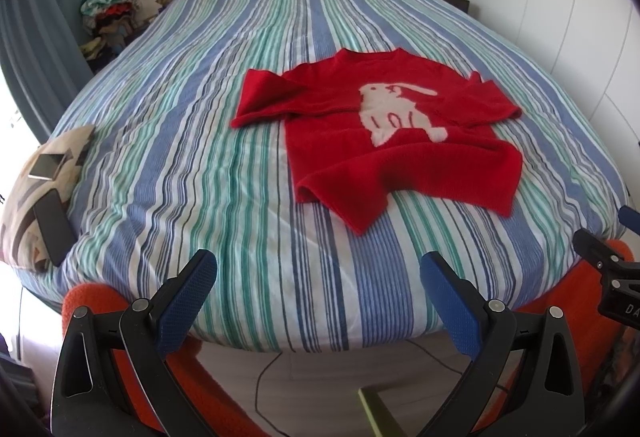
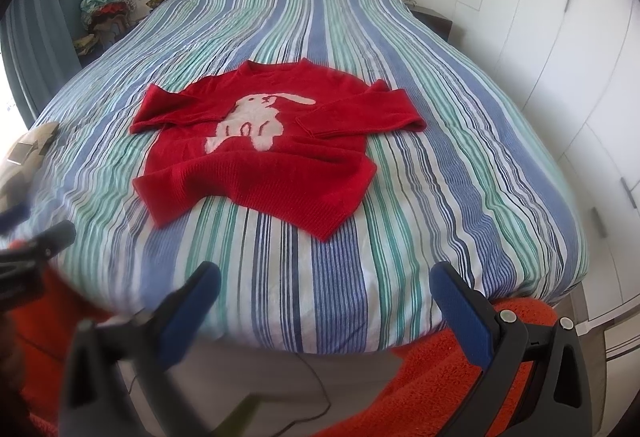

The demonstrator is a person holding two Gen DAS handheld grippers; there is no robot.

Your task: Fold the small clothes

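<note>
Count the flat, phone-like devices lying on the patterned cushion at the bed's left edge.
2. A light-coloured device lies on the cushion nearer the headboard; a dark device lies nearer the foot. Others may be hidden.

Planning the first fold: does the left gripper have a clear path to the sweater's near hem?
Probably yes. The left gripper is open at the bed's foot, and only bare striped bedspread lies before the red sweater.

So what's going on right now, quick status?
Left gripper and right gripper open, empty, short of the bed. Red sweater lies spread, unfolded. Nothing in the way.
</note>
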